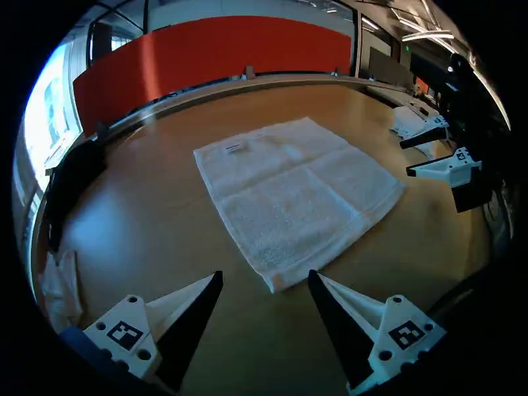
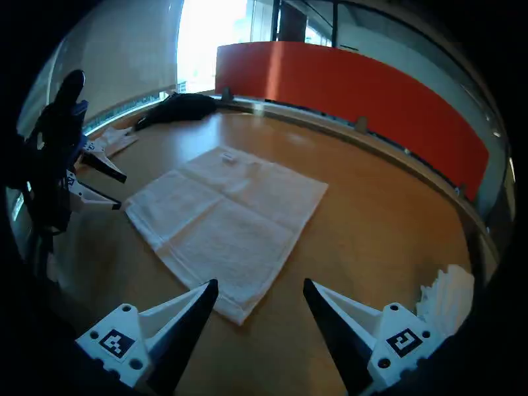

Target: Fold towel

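Left gripper [image 1: 264, 274] is closest, at 6 o'clock in the left gripper view. Its fingers are spread wide w/ nothing btwn them, tips just short of the near towel corner [image 1: 274, 285]. Right gripper [image 2: 259, 282] is the same in the right gripper view: wide open, empty, w/ another corner [image 2: 237, 318] at 6 o'clock btwn its tips.

The white terry towel [image 1: 297, 198] lies flat mid-frame on the wooden table [image 1: 152, 224]. Creases split it into quarters, and a small label tag [image 1: 233, 147] sits toward 11 o'clock. In the left gripper view the right gripper also shows at 3 o'clock, so the two look to be at adjacent corners of one hemmed edge.

Step in hand, as I read it: pinch both corners of that edge, then carry it over to the tag edge.

- **Approach:** come in low, one finger sliding under the hem and one on top. Don't shove the corner, b/c the tabletop looks smooth and the cloth would prob. slide or bunch.
- **Grip:** close both grippers fully on the hem before any lift.
- **Lift and carry:** raise both together and keep the edge taut btwn them.
- **Finish:** line the corners up w/ the far edge, then let go.
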`<action>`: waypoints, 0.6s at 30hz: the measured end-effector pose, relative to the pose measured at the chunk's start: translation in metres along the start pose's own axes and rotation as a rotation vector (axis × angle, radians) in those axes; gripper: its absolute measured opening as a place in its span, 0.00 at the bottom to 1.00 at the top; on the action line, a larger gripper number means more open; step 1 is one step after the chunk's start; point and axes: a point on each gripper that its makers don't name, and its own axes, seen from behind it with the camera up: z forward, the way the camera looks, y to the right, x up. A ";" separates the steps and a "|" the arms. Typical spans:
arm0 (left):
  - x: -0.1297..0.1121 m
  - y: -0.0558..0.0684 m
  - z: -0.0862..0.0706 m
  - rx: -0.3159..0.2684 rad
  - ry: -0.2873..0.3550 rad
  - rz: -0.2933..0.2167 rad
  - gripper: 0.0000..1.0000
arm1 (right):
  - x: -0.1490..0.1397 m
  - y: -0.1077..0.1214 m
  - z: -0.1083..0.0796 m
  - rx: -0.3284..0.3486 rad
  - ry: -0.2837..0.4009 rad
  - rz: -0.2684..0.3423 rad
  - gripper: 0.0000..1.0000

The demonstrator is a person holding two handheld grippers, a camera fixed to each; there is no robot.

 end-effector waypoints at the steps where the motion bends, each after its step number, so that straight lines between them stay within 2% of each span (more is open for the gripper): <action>1: -0.002 0.001 0.001 -0.002 -0.005 0.001 0.96 | -0.003 -0.001 0.001 0.003 -0.005 0.000 1.00; 10: -0.008 0.009 0.011 -0.026 -0.037 -0.012 0.95 | -0.020 -0.008 0.008 0.026 -0.035 0.000 0.99; 18: -0.012 0.013 0.016 -0.038 -0.058 -0.010 0.95 | -0.032 -0.014 0.011 0.055 -0.057 0.002 0.90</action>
